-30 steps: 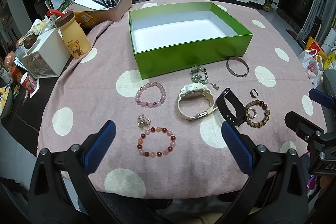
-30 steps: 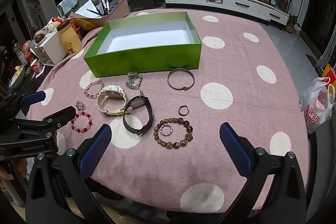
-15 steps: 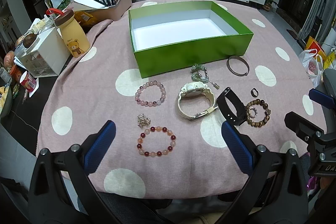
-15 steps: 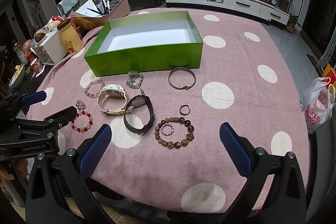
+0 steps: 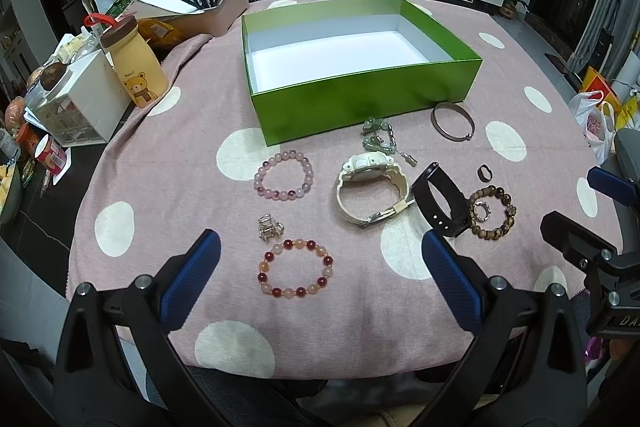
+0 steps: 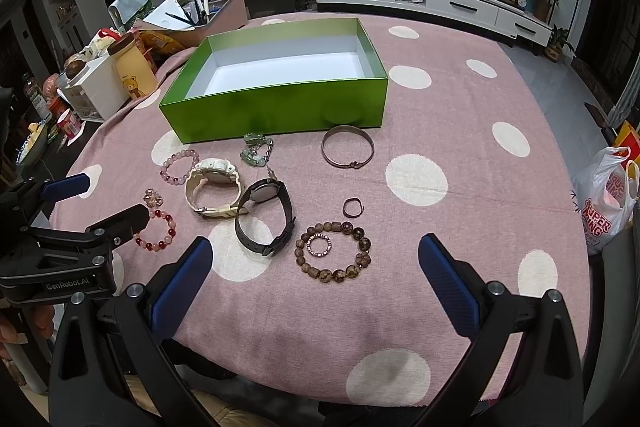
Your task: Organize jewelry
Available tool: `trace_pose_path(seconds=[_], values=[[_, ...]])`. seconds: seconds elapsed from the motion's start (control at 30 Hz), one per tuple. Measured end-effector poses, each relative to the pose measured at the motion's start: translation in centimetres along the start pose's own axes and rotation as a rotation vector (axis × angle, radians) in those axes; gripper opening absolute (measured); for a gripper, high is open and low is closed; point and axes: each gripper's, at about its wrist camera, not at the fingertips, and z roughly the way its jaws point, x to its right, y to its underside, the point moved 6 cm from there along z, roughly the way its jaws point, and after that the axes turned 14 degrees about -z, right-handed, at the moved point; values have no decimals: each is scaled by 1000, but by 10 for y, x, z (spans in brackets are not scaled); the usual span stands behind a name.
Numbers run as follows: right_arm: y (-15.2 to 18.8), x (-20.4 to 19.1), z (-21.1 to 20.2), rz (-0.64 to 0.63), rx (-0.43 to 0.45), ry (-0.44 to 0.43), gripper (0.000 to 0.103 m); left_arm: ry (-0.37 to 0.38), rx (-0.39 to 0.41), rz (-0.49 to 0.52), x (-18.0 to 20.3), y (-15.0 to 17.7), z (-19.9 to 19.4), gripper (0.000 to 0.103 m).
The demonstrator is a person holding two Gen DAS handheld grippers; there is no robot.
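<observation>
An empty green box (image 5: 360, 99) (image 6: 276, 111) with a white inside sits mid-table. In front of it lie a red bead bracelet (image 5: 295, 269), a pink bead bracelet (image 5: 284, 175), a small clip (image 5: 270, 226), a white watch (image 5: 370, 187), a black watch (image 5: 440, 205), a brown bead bracelet (image 6: 334, 251) around a small ring, a dark ring (image 6: 353, 207), a metal bangle (image 6: 348, 147) and a green bead chain (image 6: 256, 151). My left gripper (image 5: 320, 275) is open above the red bracelet. My right gripper (image 6: 314, 275) is open just short of the brown bracelet.
The round table has a pink cloth with white dots (image 5: 192, 155). At its left stand a yellow bear bottle (image 5: 136, 67), a white drawer box (image 5: 80, 99) and a tray of pens (image 5: 200, 3). A plastic bag (image 6: 608, 199) hangs off the right side.
Both grippers have crept slightly forward toward the jewelry. Nothing on the table has moved.
</observation>
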Motion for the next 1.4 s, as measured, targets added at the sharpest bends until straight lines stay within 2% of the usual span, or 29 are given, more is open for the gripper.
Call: trace_pose_path(seconds=[0.8, 0.87, 0.97, 1.03, 1.1, 1.27, 1.4], values=[[2, 0, 3, -1, -4, -4, 102, 3, -7, -1, 0, 2, 3, 101], [4, 1, 5, 2, -3, -7, 102, 11, -11, -5, 0, 3, 5, 101], [3, 6, 2, 46, 50, -45, 102, 61, -14, -37, -4, 2, 6, 101], [2, 17, -2, 92, 97, -77, 102, 91, 4, -67, -14, -2, 6, 101], [6, 32, -2, 134, 119, -67, 102, 104, 11, -105, -28, -6, 8, 101], [20, 64, 7, 221, 82, -24, 102, 79, 15, -214, -70, -11, 21, 101], [30, 76, 16, 256, 57, -19, 102, 68, 18, -247, -94, -9, 28, 101]])
